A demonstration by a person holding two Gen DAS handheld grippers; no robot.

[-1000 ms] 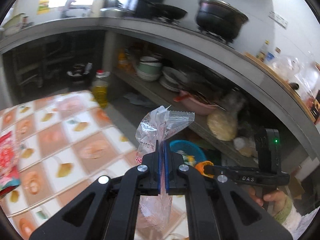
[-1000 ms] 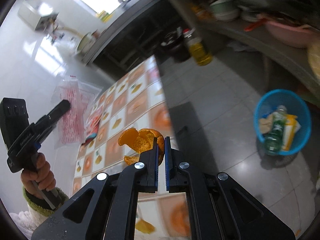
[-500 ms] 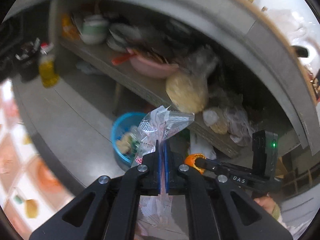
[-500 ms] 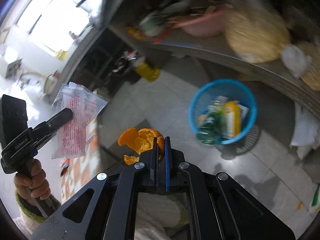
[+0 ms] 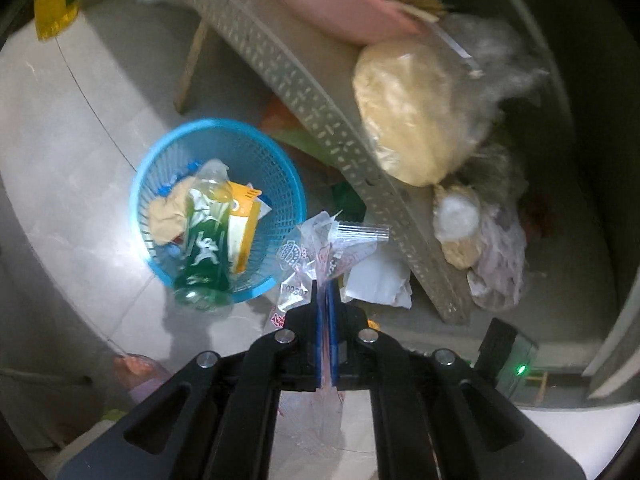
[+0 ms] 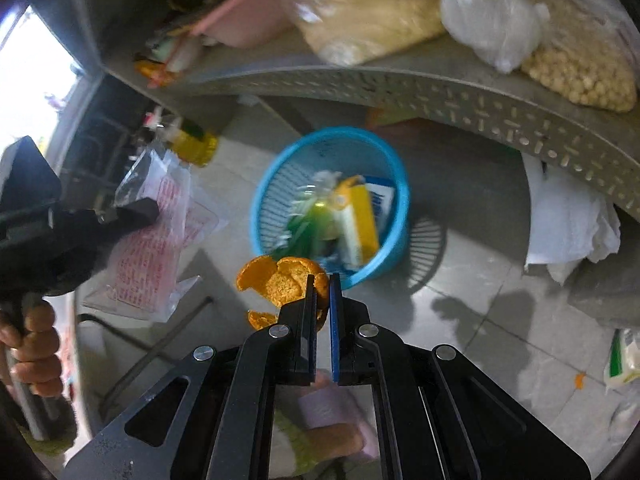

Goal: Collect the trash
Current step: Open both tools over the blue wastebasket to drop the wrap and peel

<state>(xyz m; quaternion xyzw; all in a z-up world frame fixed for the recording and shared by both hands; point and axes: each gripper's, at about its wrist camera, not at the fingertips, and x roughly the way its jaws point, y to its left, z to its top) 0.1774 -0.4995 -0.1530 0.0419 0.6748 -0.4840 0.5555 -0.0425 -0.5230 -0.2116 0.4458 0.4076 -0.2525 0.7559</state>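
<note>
- Left hand-held gripper point(image 5: 326, 292): jaws closed on a crumpled clear plastic zip bag with red print point(image 5: 320, 248). Bag sticks up past the fingertips, rest hangs below the jaws.
- Right hand-held gripper point(image 6: 323, 284): jaws nearly together, pinching a piece of orange citrus peel point(image 6: 280, 282). Peel fans out to the left of the fingertips.
- Round blue plastic mesh waste basket point(image 5: 276, 168) stands on the tiled floor, ahead and left of the left hand-held gripper, just ahead of the right one.
- Inside the basket: green plastic bottle point(image 5: 206, 248), yellow-and-white carton point(image 5: 244, 224), crumpled beige paper point(image 5: 168, 216).
- In the right wrist view, the left hand-held gripper with its bag sits at far left, a person's hand point(image 6: 34, 344) on the handle.
- Perforated grey metal shelf point(image 5: 320, 116) runs just beyond the basket; on it a pink plastic basin point(image 5: 332, 0) and clear bags of pale food point(image 5: 412, 112).
- White crumpled paper point(image 5: 380, 280) lies on the floor just right of the left fingertips.
</note>
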